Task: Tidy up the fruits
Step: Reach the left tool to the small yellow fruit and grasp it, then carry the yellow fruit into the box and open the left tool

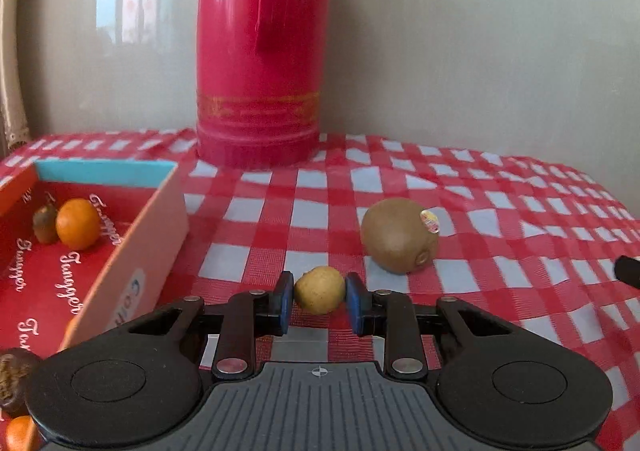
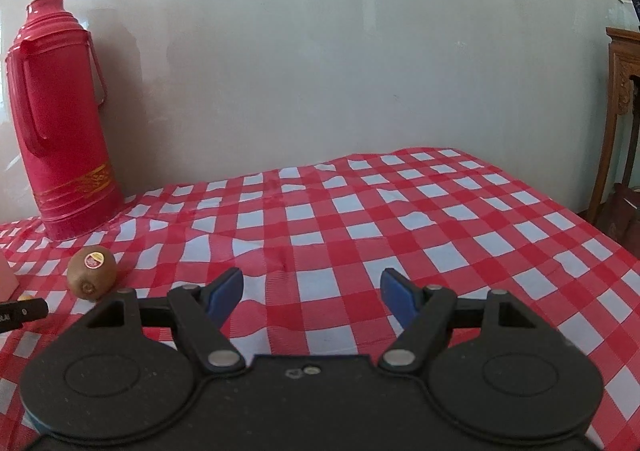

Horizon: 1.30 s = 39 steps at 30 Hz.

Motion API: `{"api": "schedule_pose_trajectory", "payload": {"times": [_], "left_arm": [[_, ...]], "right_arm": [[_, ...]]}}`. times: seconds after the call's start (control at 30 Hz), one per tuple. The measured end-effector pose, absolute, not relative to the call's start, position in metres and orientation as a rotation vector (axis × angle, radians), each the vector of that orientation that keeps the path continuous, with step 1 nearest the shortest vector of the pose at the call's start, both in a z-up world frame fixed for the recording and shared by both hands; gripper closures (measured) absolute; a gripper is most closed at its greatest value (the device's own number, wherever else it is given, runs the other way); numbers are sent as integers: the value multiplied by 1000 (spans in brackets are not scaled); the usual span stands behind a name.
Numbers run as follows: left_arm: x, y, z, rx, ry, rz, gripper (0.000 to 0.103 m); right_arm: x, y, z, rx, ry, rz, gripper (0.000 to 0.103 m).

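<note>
My left gripper (image 1: 320, 297) is shut on a small yellow-brown round fruit (image 1: 319, 289), just above the checked tablecloth. A brown kiwi (image 1: 399, 235) with a sticker lies on the cloth just beyond and to the right of it; it also shows in the right wrist view (image 2: 92, 277). An open cardboard box (image 1: 132, 251) with a red lining stands to the left, holding an orange (image 1: 77, 224) and a small dark fruit (image 1: 45, 222). My right gripper (image 2: 312, 297) is open and empty over the cloth, right of the kiwi.
A tall red thermos (image 1: 260, 51) stands at the back by the wall, also in the right wrist view (image 2: 60, 123). A dark fruit (image 1: 14, 375) and another orange (image 1: 18, 433) sit at the near left. A wooden cabinet (image 2: 620, 123) stands past the table's right edge.
</note>
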State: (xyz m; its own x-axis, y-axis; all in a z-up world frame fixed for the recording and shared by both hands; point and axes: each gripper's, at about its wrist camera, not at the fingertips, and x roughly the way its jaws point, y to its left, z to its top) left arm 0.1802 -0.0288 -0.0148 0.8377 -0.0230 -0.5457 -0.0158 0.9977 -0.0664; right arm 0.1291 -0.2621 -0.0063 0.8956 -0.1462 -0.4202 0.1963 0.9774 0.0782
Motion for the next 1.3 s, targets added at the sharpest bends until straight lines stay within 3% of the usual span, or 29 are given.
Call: {"api": "schedule_pose_trajectory", "payload": {"times": [0.73,1.3], "left_arm": [[92,21,32,-13,454,35,75],[68,96,30,-68,443,149,75]], "right_arm": [[105,-216,13,99,400,-90,34],[106,-152,12,74,411,7,33]]}}
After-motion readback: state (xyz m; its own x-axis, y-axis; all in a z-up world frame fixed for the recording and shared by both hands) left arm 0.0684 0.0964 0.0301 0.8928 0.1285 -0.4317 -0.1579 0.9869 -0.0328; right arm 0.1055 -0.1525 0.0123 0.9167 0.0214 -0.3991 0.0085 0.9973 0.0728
